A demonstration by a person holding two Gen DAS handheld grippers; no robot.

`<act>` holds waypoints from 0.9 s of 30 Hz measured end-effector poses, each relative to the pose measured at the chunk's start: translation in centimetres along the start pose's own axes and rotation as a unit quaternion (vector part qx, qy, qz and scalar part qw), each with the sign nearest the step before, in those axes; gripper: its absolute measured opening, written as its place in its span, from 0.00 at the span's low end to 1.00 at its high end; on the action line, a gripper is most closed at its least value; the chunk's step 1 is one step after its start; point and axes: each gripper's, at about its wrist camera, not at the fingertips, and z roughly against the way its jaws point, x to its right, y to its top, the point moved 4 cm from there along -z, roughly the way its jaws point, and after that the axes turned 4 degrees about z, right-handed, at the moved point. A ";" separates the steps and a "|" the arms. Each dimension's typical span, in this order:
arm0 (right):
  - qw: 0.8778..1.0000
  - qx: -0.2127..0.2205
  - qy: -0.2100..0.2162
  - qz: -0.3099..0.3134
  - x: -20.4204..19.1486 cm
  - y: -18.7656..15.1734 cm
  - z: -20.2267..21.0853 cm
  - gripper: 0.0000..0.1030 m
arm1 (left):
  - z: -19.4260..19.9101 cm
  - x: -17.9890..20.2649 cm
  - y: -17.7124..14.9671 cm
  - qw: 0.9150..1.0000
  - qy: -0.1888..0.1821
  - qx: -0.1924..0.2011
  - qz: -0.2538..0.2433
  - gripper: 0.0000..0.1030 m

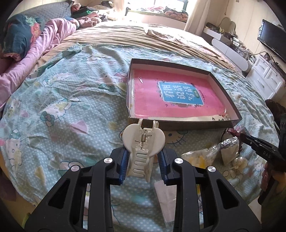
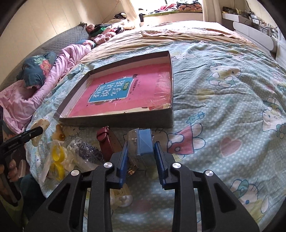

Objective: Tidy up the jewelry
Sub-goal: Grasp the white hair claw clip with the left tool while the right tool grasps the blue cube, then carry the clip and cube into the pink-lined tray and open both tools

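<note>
The left gripper [image 1: 143, 160] has its jaws closed on a cream plastic hair claw clip [image 1: 143, 142], gripped at its toothed end so the spring hinge and handles point away toward the box. The right gripper [image 2: 140, 158] has its jaws clamped on a small clear plastic case with a blue insert [image 2: 141, 144], held upright just above the bed.

Under and between the two grippers, near the bed's near edge, lies a loose heap of accessories on the Hello Kitty bedsheet [image 2: 223, 100]: a yellow hair clip [image 2: 57, 157] in a clear bag, a dark beaded piece in clear wrapping [image 2: 85, 153], a dark red leather strap [image 2: 105, 139], and pearl-like beads [image 1: 240, 160].

Just beyond the heap, toward the middle of the bed, sits a shallow dark cardboard box lid [image 1: 230, 100] lying open side up. Flat inside it, filling most of the floor, is a pink book with a blue title panel [image 1: 178, 96].

Farther off, a pink quilt [image 1: 35, 53] and a dark floral pillow [image 1: 19, 33] lie along the left edge of the bed, with a pile of clothes [image 1: 87, 16] at the far corner.
</note>
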 end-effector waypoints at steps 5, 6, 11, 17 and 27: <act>0.999 0.037 0.012 0.007 -0.5 2.2 1.8 0.26 | -0.4 0.4 2.1 1.000 -0.003 0.009 0.003 0.21; 0.999 0.043 0.014 0.008 -0.7 2.8 2.0 0.26 | -0.6 0.5 2.5 1.000 -0.003 0.009 0.003 0.21; 0.998 0.064 0.015 0.016 -0.9 5.6 1.9 0.26 | -2.1 0.9 4.1 1.000 -0.006 0.003 0.009 0.21; 0.998 0.055 0.002 0.015 -0.5 7.7 -0.7 0.26 | -4.6 1.2 5.4 1.000 -0.008 -0.011 0.015 0.21; 1.000 0.015 -0.020 0.012 0.3 7.1 -4.6 0.26 | -8.5 1.4 5.9 0.999 -0.003 -0.037 0.012 0.20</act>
